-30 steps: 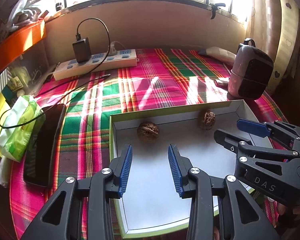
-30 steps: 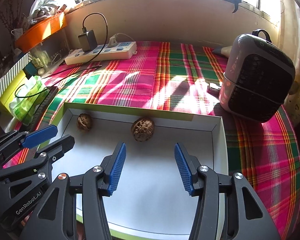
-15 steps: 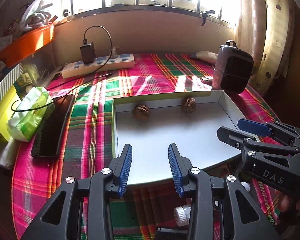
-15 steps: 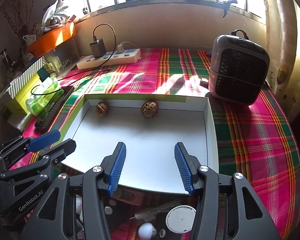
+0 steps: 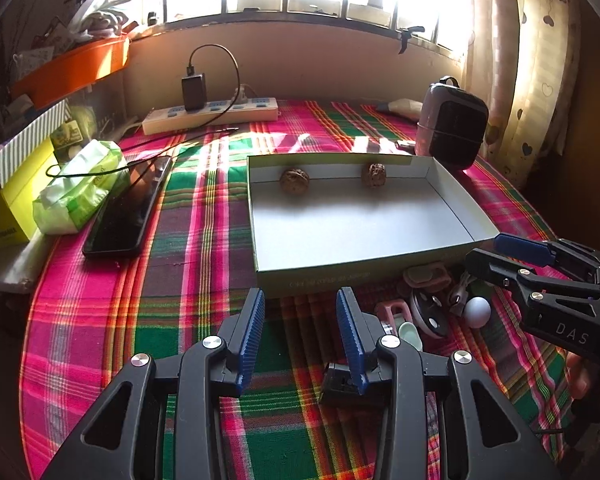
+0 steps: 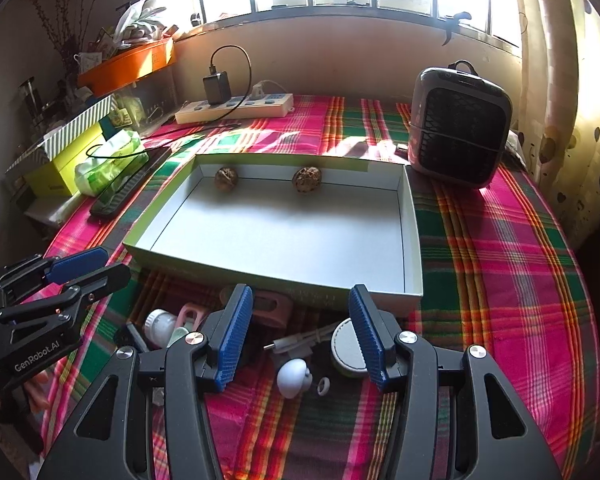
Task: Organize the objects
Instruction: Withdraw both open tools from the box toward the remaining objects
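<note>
Walnuts, 2 of them, sit against the far wall of the shallow box (image 5: 260, 216): one walnut (image 5: 295, 181) toward its left side, the other walnut (image 5: 373, 175) nearer the middle, well apart from each other. The box has a white inside and green outer walls, and it rests on the plaid cloth (image 5: 204, 280) that covers the counter.

Your left gripper (image 5: 300, 336) hangs over the cloth just in front of the box's near wall, its blue pads spread wide with nothing between them. Your right gripper (image 6: 300, 332) is parted about as wide and also holds nothing; it hovers above a cluster of small items lying just beside the box's near wall. In that cluster you can make out a white ball-shaped piece (image 6: 294, 376), a round white-topped case (image 6: 346, 346), a small ring (image 6: 323, 386), a cable plug (image 6: 288, 345) and a pink clip (image 6: 192, 314).

To the left of the box lie a black phone (image 5: 126, 212) and a green tissue pack (image 5: 82, 188), touching each other. A white power strip (image 5: 212, 116) with a black charger (image 5: 193, 90) plugged in runs along the back edge, and a small heater (image 6: 458, 132) stands just beyond the box's far right corner.
</note>
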